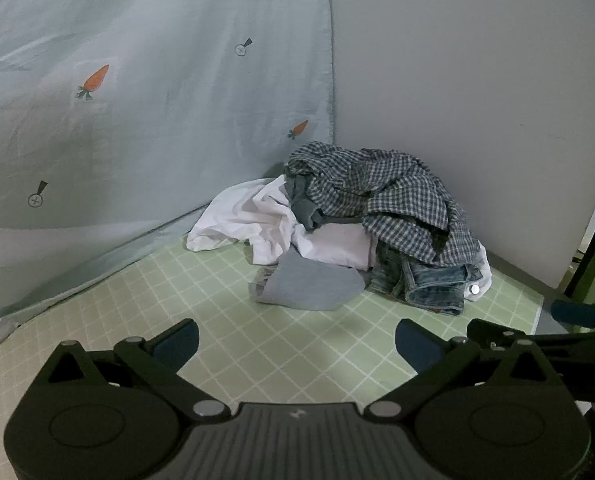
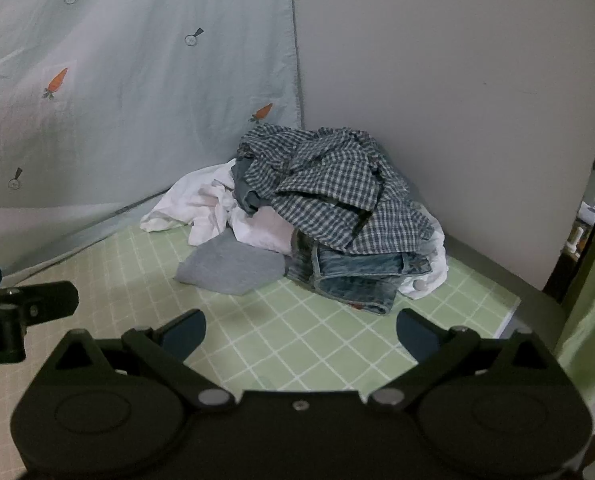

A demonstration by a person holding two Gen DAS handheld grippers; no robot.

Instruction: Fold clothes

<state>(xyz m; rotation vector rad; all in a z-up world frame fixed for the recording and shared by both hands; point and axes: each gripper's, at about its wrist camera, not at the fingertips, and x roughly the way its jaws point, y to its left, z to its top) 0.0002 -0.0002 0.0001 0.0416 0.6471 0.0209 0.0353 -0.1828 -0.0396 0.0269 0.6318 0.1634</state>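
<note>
With the pile of clothes [image 1: 353,224] heaped in the corner against the white wall [image 1: 477,80], nothing is picked yet, so the left gripper [image 1: 297,344] and right gripper [image 2: 301,332], both spread empty short of the pile, probably need to reach for the checked shirt [image 2: 329,184] on top.

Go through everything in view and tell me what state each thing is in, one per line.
Left gripper: open, empty, above the mat.
Right gripper: open, empty, above the mat.
Checked shirt: crumpled, on top of the pile.
White garment: crumpled, spilling left.
Jeans: roughly folded, at the pile's base.
Grey garment: unfolded, partly under the pile.
Green mat: flat.
Carrot sheet: hanging behind.
</note>
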